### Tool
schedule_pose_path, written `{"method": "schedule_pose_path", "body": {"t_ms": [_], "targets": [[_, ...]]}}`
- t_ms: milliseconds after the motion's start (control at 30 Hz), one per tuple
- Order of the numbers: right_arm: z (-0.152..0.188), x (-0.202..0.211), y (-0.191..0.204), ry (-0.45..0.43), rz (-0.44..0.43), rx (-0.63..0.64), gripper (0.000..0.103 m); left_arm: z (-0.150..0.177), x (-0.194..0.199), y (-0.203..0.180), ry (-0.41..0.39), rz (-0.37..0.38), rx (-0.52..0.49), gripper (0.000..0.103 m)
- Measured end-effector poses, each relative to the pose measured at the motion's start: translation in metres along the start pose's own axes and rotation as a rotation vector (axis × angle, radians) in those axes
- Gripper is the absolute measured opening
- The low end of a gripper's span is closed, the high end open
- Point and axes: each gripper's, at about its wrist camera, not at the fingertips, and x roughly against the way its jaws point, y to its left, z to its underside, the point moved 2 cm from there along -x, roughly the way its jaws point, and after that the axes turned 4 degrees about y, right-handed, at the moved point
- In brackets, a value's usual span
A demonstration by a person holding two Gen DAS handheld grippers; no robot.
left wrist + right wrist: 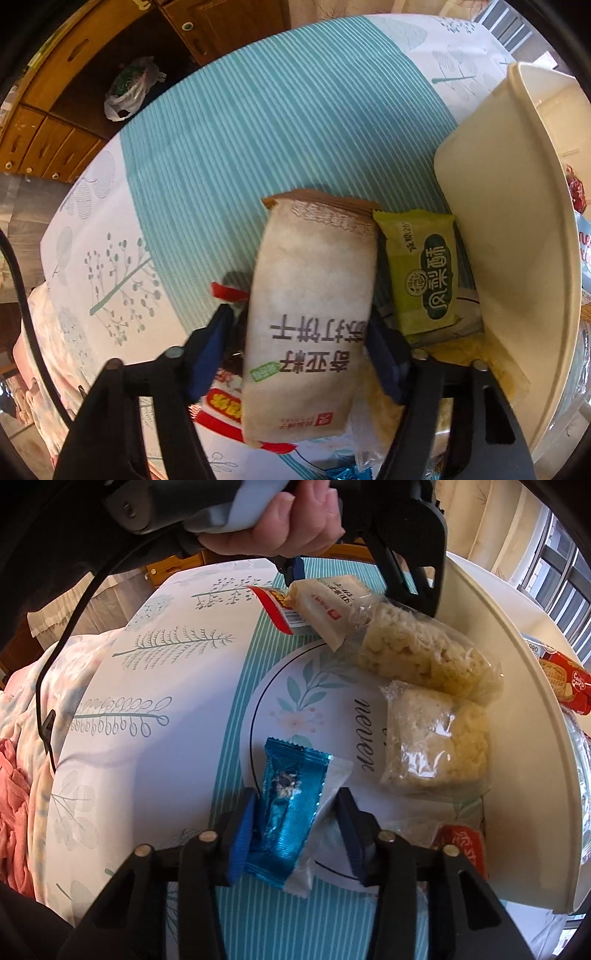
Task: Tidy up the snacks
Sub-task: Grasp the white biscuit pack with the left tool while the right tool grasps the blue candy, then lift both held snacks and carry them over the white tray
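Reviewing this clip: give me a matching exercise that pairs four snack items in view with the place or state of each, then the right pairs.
Things:
1. beige cracker packet
2. blue foil packet
3. green pastry packet
4. two clear-wrapped rice cakes

Places or states:
A. lying beside the cream tub
B. between the right gripper fingers
C. between the left gripper fingers
D. resting on the round mat with script lettering

Pairs: 1-C, 2-B, 3-A, 4-D

table [258, 110]: striped cloth | on it: plate [280, 701], tub [517, 221]
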Motion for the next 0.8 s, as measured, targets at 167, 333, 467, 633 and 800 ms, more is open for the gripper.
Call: {"method": "schedule_pose_path", "body": {"t_ms": [167,333,467,633,800], "targets": [[-0.002,0.0,-0.001,0.018,-0.015,0.008,0.036,0.004,-0.002,0.012,0.016,0.037,0.035,0.057],[-0.002,0.001,-0.005,0.051,-0.034,0.003,0.033,0.02,0.001,0.022,0.032,0.062,0.066,0.054],[-0.001,0.002,-0.005,0.079,-0.047,0.005,0.032,0.035,0.007,0.031,0.033,0.079,0.09,0.053],[0.004,0.004,-0.004,0.123,-0.061,-0.003,0.032,0.056,0.019,0.042,0.026,0.102,0.125,0.053],[0.012,0.009,-0.006,0.171,-0.072,-0.037,0.032,0.08,0.033,0.059,0.009,0.126,0.167,0.053]]}}
